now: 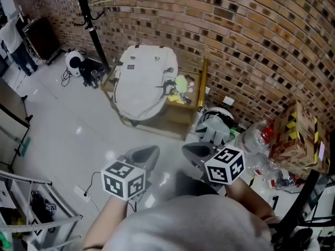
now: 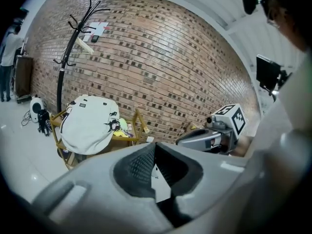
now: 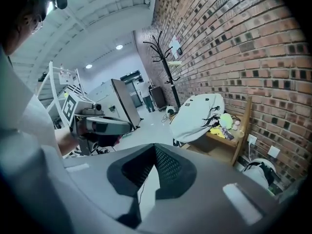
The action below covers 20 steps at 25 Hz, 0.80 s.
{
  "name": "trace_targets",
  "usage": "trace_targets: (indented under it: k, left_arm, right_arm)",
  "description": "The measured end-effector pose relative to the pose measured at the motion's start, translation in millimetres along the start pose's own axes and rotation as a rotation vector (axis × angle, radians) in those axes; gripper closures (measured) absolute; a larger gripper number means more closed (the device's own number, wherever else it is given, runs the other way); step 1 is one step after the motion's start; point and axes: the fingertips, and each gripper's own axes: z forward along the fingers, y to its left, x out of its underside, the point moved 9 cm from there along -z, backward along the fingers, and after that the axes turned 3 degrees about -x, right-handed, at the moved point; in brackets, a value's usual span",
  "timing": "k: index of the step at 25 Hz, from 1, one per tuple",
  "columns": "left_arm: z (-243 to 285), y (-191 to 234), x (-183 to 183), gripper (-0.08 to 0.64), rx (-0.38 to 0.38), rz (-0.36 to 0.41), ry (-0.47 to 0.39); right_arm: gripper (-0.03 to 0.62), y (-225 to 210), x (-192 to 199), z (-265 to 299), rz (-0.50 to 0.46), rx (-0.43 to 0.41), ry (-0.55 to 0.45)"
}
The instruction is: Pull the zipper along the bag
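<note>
Left gripper [image 1: 142, 156] is clenched, jaws pressed tip to tip with nothing between them. My right gripper [image 1: 198, 153] is in the same state, closed and empty.

The white bag [image 1: 141, 82] lies on the wooden rack [image 1: 183, 118] and covers its left part. Small yellow items sit on the rack to the right of the bag. Both grippers hang over the floor on the open side of the rack, well apart from it and pointing towards it.

The bag's long axis runs from the rack's wall side out towards me. The bag lies almost straight ahead of my left gripper. My right gripper lines up nearer the rack's right end, so I judge the left hand better placed to reach first.

I cannot make out the zipper track or pull from here. Dark fittings show at the bag's right edge.
</note>
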Motion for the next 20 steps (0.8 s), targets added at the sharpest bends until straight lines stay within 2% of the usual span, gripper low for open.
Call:
trace_targets:
  k: [3,6,8,15,20]
  left_arm:
    - [17,12,-6,0.558,0.028,-0.01,0.015]
    - [39,26,-21,0.558,0.032,0.046,0.042]
    - [54,37,-32,0.558,0.02,0.071,0.054]
    - [125,93,-82,0.558,-0.007,0.077,0.078]
    - [180,131,-115,0.558,-0.083,0.082,0.12]
  right_arm:
    - [0.592,-16,-12,11,-0.004,-0.01,0.0]
    - [0.592,-43,-30,28,0.003,-0.02,-0.014]
    - [0.592,-61,-41,38,0.011,-0.029,-0.01]
    - [0.592,-143,-91,77,0.044,-0.053,0.007]
    - [0.592,-198,-125,100,0.041,-0.072,0.034]
